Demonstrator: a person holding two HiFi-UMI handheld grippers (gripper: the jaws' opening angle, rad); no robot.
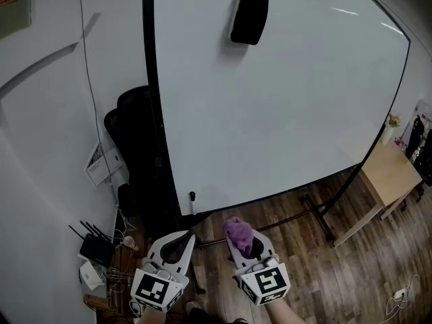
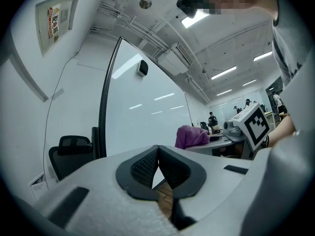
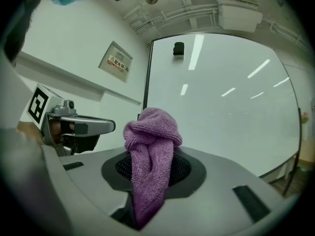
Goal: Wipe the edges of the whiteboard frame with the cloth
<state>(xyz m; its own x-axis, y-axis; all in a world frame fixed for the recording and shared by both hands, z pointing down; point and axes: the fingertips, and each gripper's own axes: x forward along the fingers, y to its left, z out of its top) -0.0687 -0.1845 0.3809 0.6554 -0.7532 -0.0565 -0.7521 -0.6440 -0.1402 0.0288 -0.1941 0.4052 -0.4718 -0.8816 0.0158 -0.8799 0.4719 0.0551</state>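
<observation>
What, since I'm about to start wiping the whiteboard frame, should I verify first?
1. Purple cloth clamped in right claw: ok.
2. Left claw shut and empty: ok.
3. Cloth touching the whiteboard frame: not ok; both claws are low, short of it.
4. Eraser away from the frame's edges: ok.
5. Bottom edge unobstructed: not ok; a marker stands near the left corner.
6. Where the frame is dirty: cannot tell.

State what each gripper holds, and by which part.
Right gripper pinches the purple cloth around its middle, bunched end sticking out. Left gripper holds nothing.
</observation>
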